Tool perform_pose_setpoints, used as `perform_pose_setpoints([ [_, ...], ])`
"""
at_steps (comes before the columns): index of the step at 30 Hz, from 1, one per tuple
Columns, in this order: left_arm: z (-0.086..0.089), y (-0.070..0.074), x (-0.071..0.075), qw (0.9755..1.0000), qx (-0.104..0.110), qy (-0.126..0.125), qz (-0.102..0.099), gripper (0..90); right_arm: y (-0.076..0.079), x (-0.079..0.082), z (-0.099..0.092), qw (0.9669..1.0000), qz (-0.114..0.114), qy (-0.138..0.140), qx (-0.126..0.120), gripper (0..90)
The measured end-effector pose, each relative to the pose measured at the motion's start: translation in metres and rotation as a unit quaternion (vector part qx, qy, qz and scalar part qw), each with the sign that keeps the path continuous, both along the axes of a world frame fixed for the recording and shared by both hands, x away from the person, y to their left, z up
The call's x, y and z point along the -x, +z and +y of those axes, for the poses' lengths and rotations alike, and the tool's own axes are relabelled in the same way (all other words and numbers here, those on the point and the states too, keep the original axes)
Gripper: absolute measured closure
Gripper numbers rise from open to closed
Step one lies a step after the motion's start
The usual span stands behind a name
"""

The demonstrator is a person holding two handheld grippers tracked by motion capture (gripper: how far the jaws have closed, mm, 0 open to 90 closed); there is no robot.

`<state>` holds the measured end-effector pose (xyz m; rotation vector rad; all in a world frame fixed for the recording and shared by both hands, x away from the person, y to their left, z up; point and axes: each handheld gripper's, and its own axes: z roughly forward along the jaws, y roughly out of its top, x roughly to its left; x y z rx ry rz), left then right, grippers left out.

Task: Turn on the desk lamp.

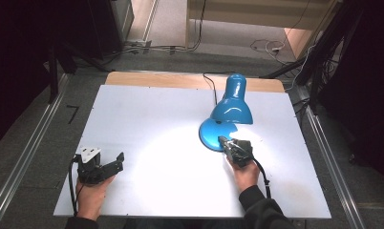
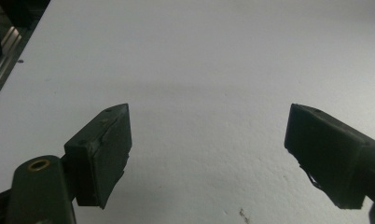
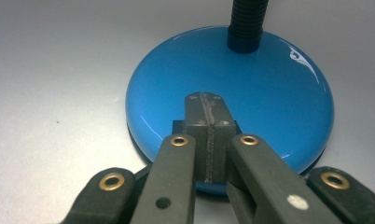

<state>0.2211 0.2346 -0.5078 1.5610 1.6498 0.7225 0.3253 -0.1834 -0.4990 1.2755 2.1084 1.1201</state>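
Black rubber pads of the right claw press flat together over the near edge of the glossy blue round lamp base, gripping nothing between them. That blue metal desk lamp stands right of centre on the white bench, shade lit and tilted down. Near the front left corner, the left claw rests wide apart and empty.

1. High view: from above the near edge, facing forward and down over the whole table
2. Left gripper view: low, close over bare tabletop
3. Right gripper view: close on the lamp base, shared with the high view
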Motion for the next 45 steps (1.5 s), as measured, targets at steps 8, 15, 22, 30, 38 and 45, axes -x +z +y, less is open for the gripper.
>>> perform_pose_setpoints([
  [8, 0.000, 0.000, 0.000, 1.0000, 0.000, 0.000, 0.000, 15.6, 0.007, -0.003, -0.003, 0.9999, 0.004, 0.001, -0.010, 54.0],
  [15, 0.000, 0.000, 0.000, 1.0000, 0.001, -0.001, -0.001, 15.6, 0.012, -0.004, -0.005, 1.0000, -0.002, -0.006, -0.005, 24.4],
  [22, -0.001, 0.000, 0.000, 1.0000, 0.000, -0.001, -0.001, 15.6, 0.012, -0.006, -0.008, 0.9999, -0.004, -0.011, 0.003, 17.0],
  [30, -0.001, 0.000, 0.000, 1.0000, -0.001, -0.001, -0.001, 15.6, 0.012, -0.006, -0.010, 0.9999, 0.004, -0.011, 0.007, 15.8],
  [38, -0.001, 0.000, 0.000, 1.0000, -0.001, -0.001, -0.001, 15.6, 0.013, -0.006, -0.013, 0.9998, 0.009, -0.012, 0.009, 15.8],
  [45, -0.001, 0.000, 0.000, 1.0000, -0.002, -0.002, 0.000, 15.6, 0.013, -0.006, -0.018, 0.9998, 0.014, -0.012, 0.010, 15.6],
])
